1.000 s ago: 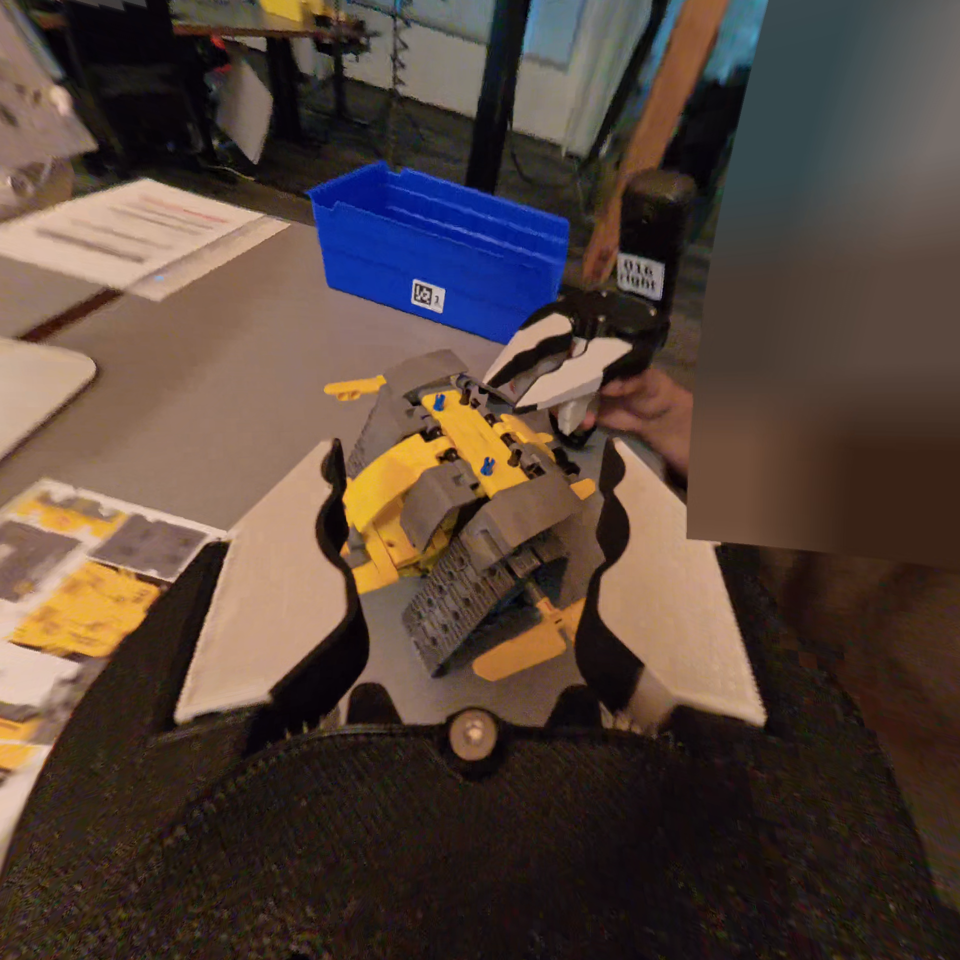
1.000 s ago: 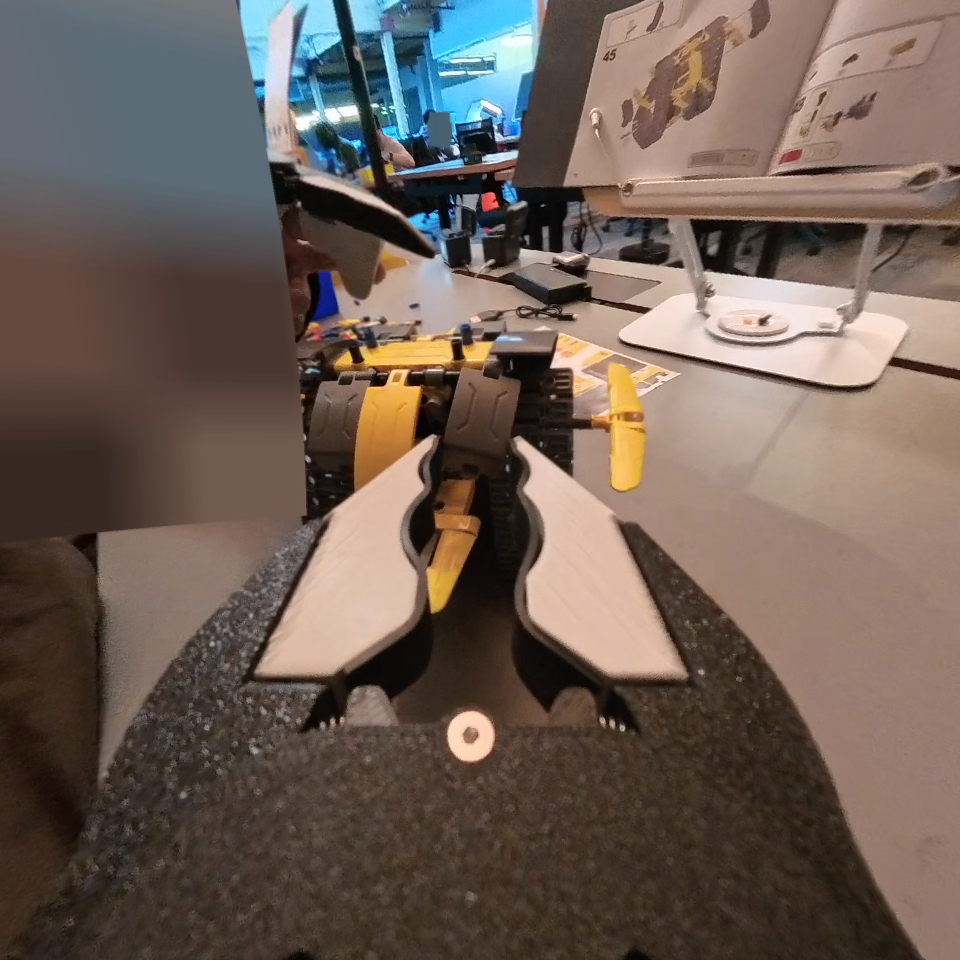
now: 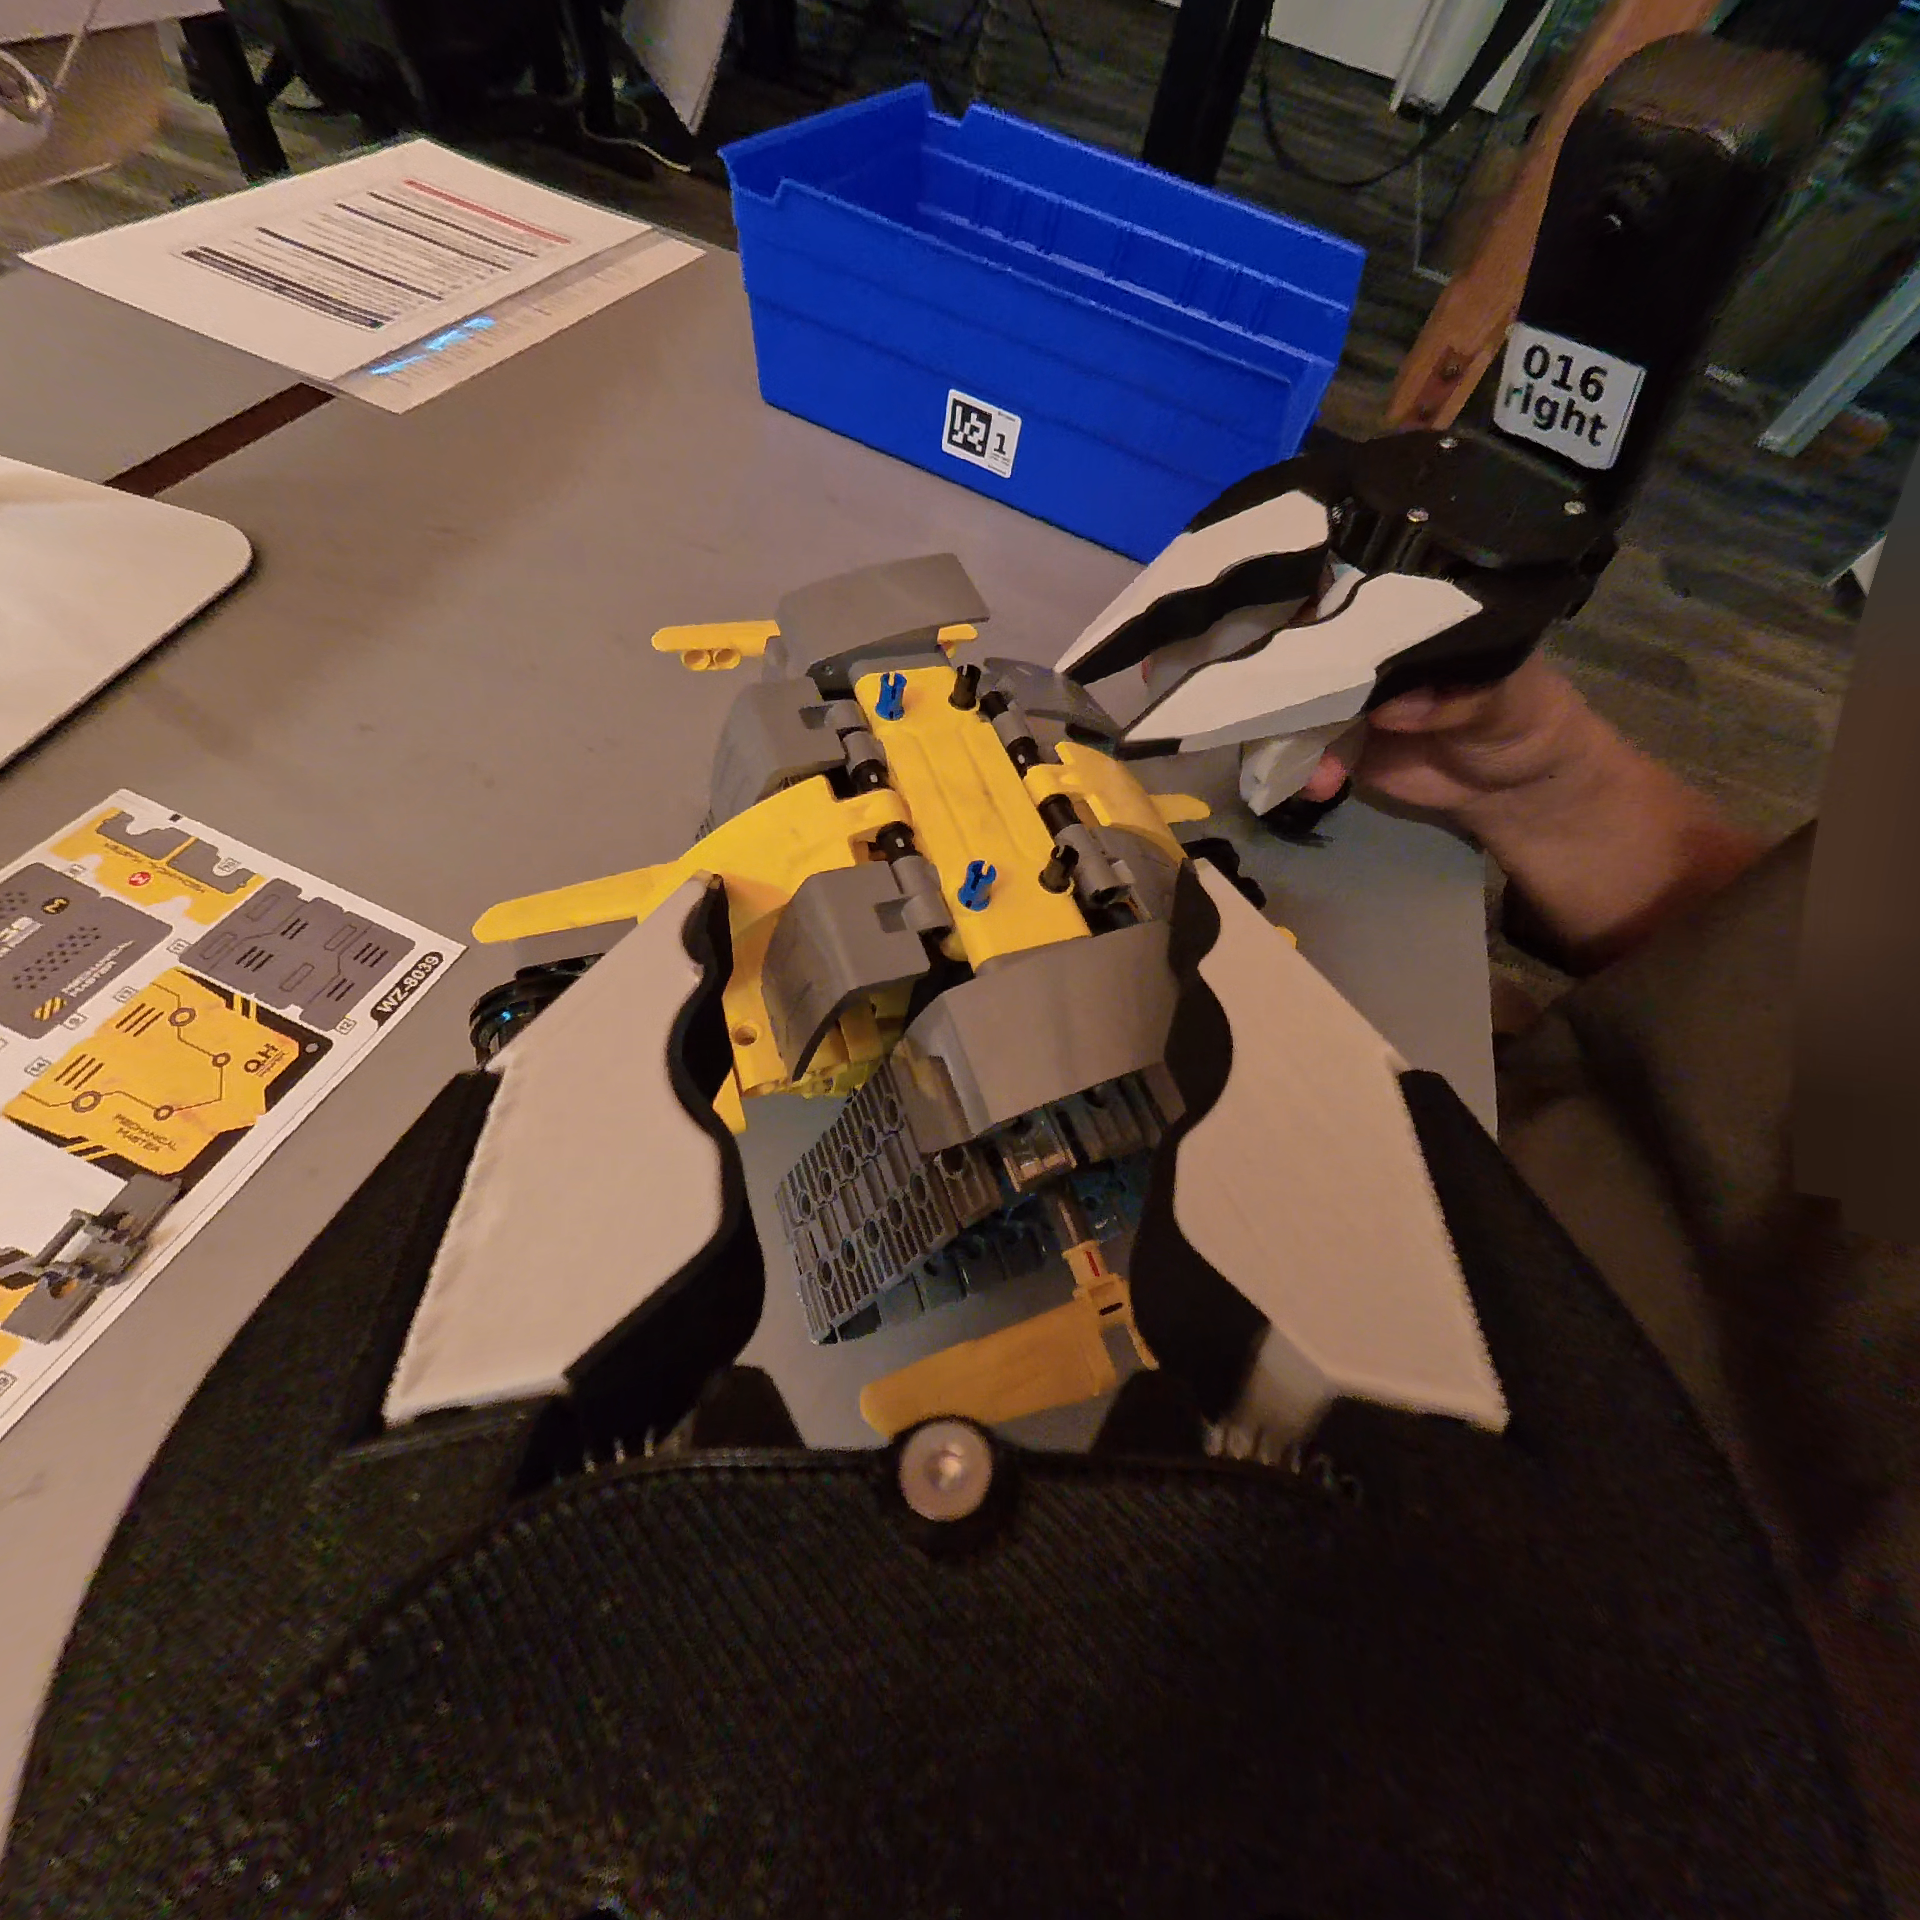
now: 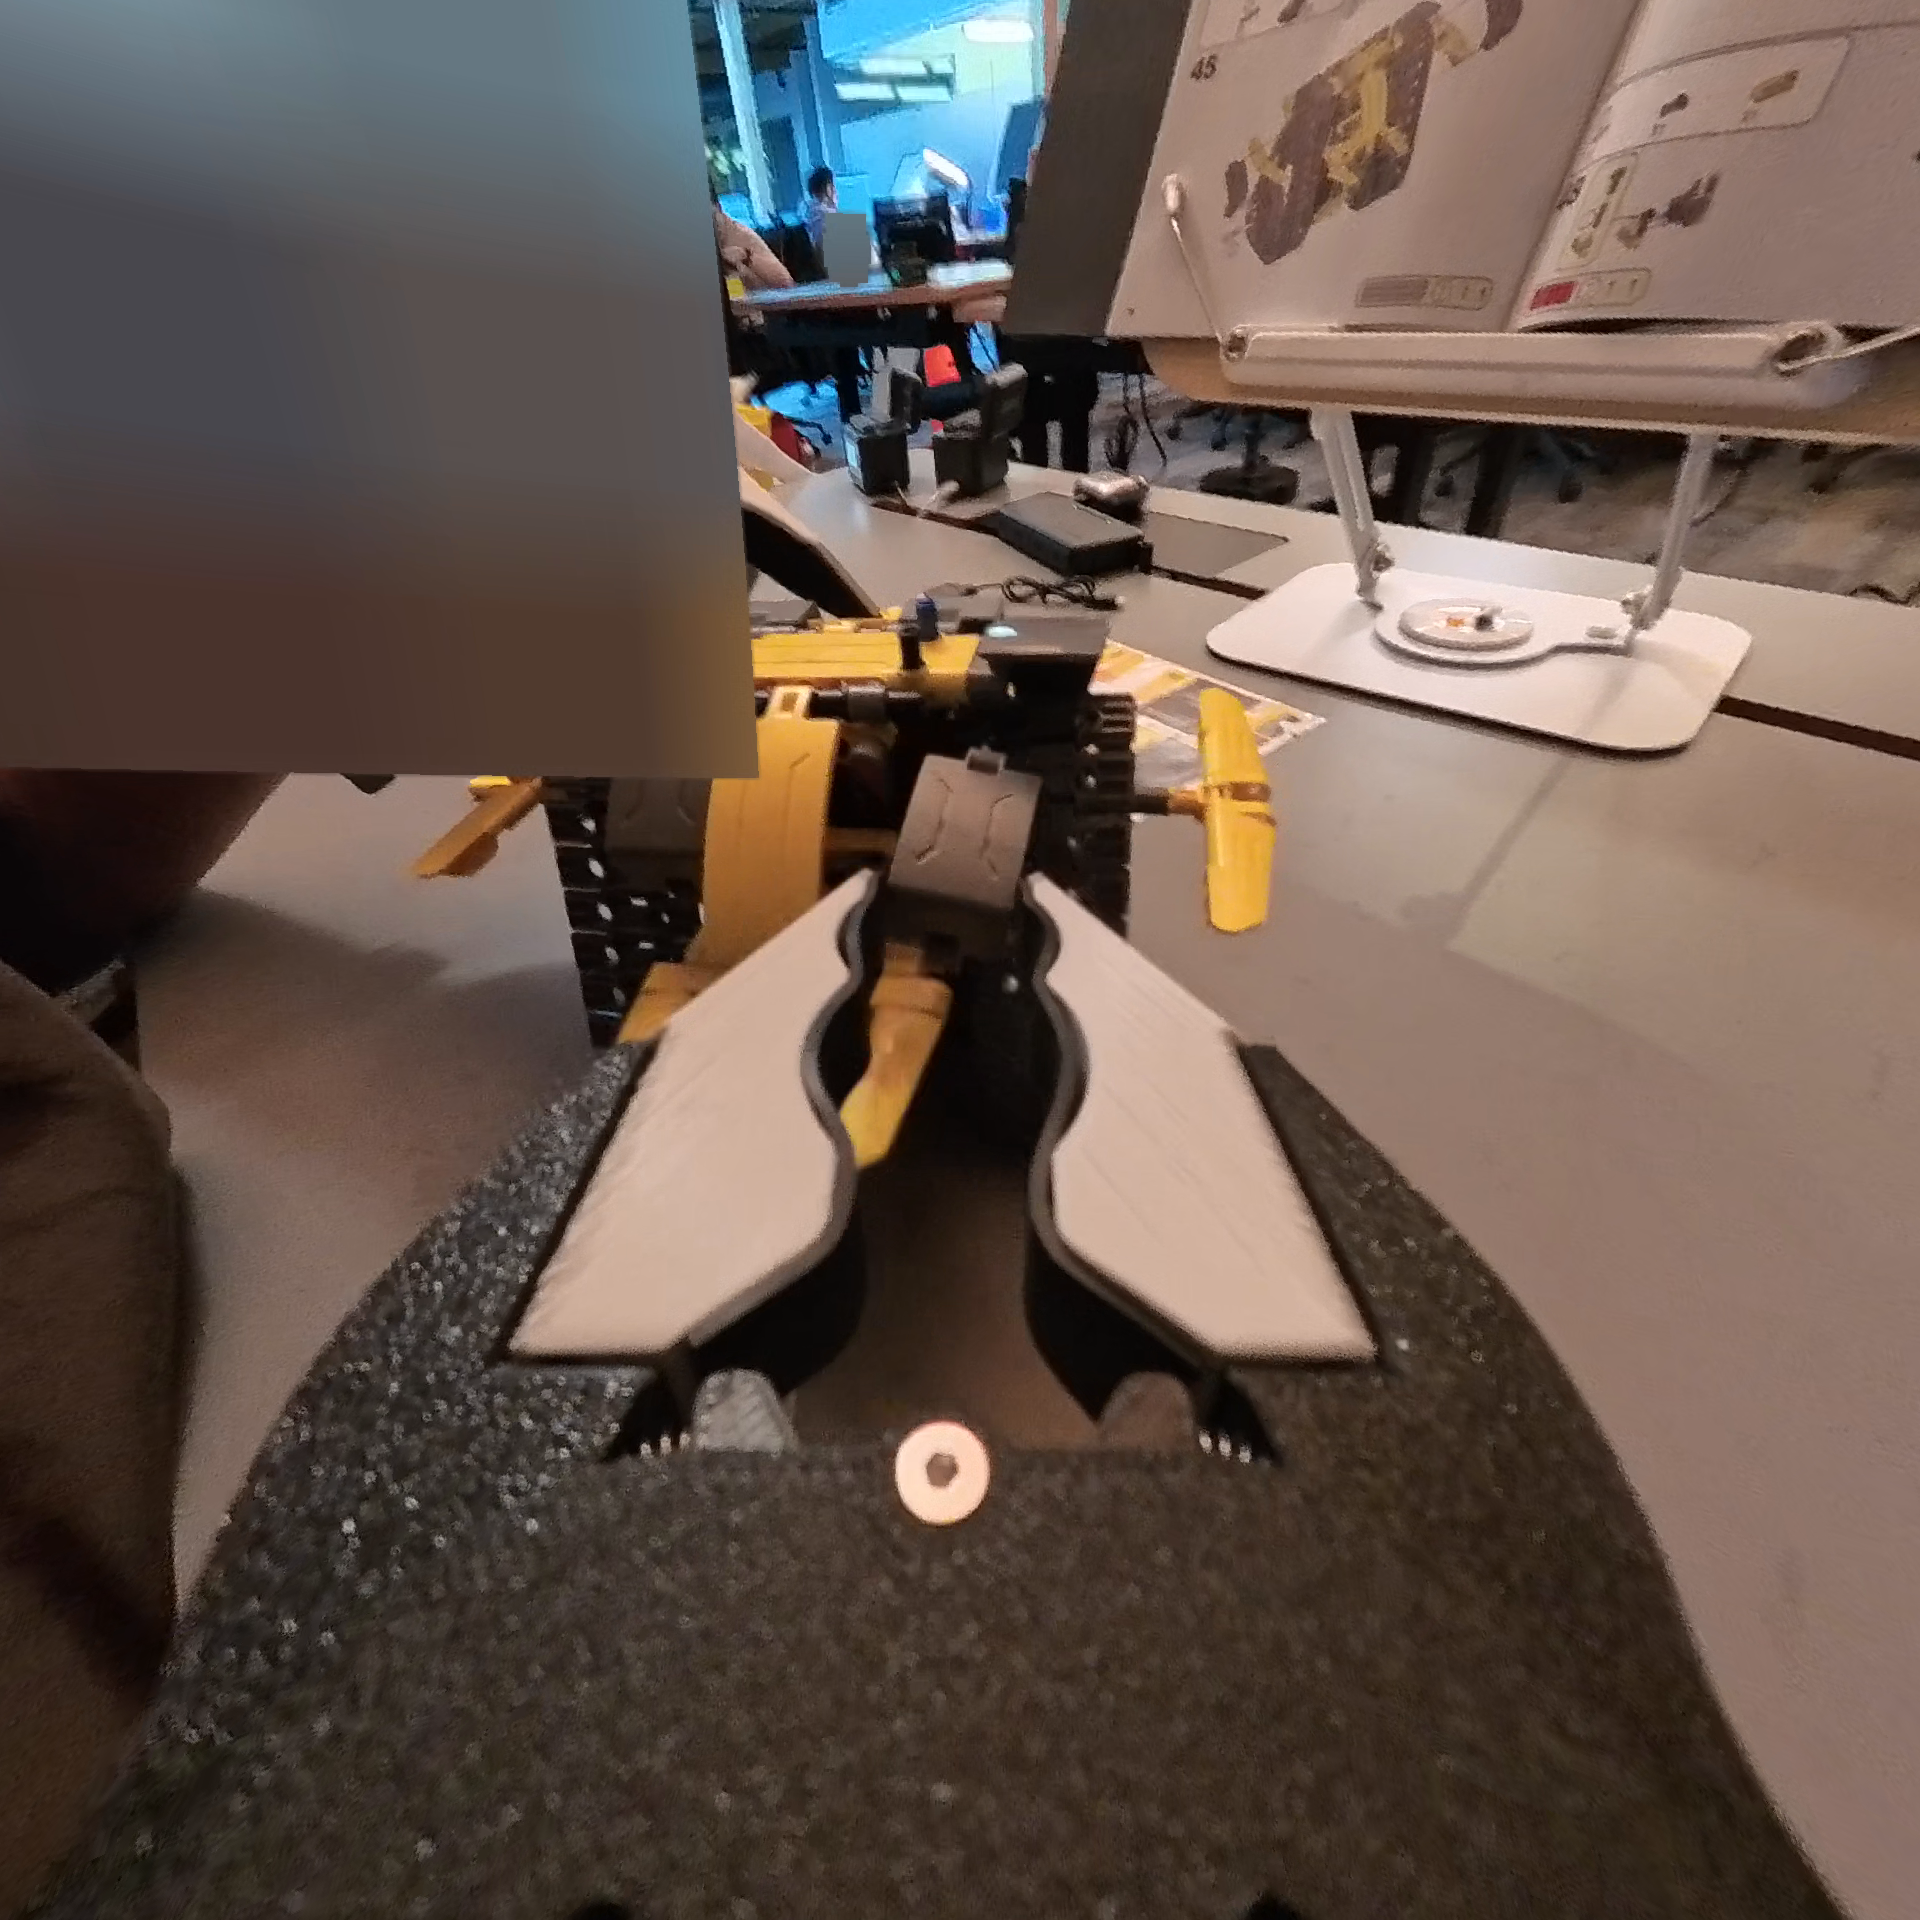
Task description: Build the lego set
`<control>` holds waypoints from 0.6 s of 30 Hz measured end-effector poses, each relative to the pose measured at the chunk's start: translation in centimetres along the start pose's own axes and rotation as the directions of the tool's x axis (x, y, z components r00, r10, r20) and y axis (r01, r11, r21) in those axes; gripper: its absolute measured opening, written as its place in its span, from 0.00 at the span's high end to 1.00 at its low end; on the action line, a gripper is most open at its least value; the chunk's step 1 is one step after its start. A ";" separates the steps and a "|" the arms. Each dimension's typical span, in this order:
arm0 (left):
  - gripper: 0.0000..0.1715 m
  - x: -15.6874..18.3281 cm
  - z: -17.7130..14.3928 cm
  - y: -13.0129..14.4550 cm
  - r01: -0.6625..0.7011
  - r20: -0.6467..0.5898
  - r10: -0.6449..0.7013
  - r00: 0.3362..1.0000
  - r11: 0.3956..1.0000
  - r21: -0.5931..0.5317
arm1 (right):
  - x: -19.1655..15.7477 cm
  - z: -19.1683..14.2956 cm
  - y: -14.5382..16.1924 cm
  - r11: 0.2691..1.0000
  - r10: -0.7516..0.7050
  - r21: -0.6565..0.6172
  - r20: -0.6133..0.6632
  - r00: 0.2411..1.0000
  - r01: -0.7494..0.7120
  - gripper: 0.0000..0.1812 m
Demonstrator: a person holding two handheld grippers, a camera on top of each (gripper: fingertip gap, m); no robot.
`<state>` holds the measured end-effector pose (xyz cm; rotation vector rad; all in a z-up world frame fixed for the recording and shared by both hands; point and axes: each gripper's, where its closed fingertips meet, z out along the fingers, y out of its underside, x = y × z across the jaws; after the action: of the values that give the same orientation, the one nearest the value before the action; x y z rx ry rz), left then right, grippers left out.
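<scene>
The left tool (image 3: 945, 894) sits at the centre of its own view with its two fingers spread wide on either side of a yellow and grey toy vehicle (image 3: 935, 883) built of plastic bricks. The finger tips reach the toy's flanks, but whether they press on it is hard to tell from this angle. The toy stands on the grey surface (image 3: 468, 582), with a track and a yellow paddle showing low in the frame.

At the right of that view, the right tool (image 3: 1091, 707), held by a hand (image 3: 1455, 758), points its tips at the far end of the toy. In its own view the right tool (image 4: 951, 883) has its fingers at a narrow gap, set around a small grey panel (image 4: 966, 831) at the toy's (image 4: 790, 821) near end; the grip looks closed on that panel.

A blue bin (image 3: 1039, 301) stands beyond the toy in the upper middle. A sticker sheet (image 3: 156, 997) lies at the left edge, and a printed page (image 3: 374, 249) lies in the upper left. An instruction booklet (image 4: 1455, 156) rests on a white stand (image 4: 1486, 644) in the upper right of the right wrist view.
</scene>
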<state>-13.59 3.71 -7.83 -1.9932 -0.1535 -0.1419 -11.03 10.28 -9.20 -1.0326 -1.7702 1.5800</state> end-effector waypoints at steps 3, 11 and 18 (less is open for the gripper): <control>0.51 0.0 0.0 0.0 0.001 0.001 -0.001 1.000 1.000 0.005 | 2.3 -1.9 1.6 0.988 -0.041 -0.151 -0.131 0.991 0.021 0.87; 0.51 0.0 0.0 0.0 0.003 0.011 -0.003 1.000 1.000 0.024 | 5.4 -7.7 9.5 0.758 -0.154 -0.649 -0.272 0.950 -0.063 0.87; 0.51 0.0 -0.1 0.0 0.000 0.019 0.000 1.000 1.000 0.031 | 5.2 -8.4 9.5 0.725 -0.098 -0.677 -0.280 0.955 -0.124 0.67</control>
<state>-13.61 3.61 -7.82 -1.9644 -0.1667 -0.1202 -5.33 19.44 -17.70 -1.5239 -2.1687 0.6673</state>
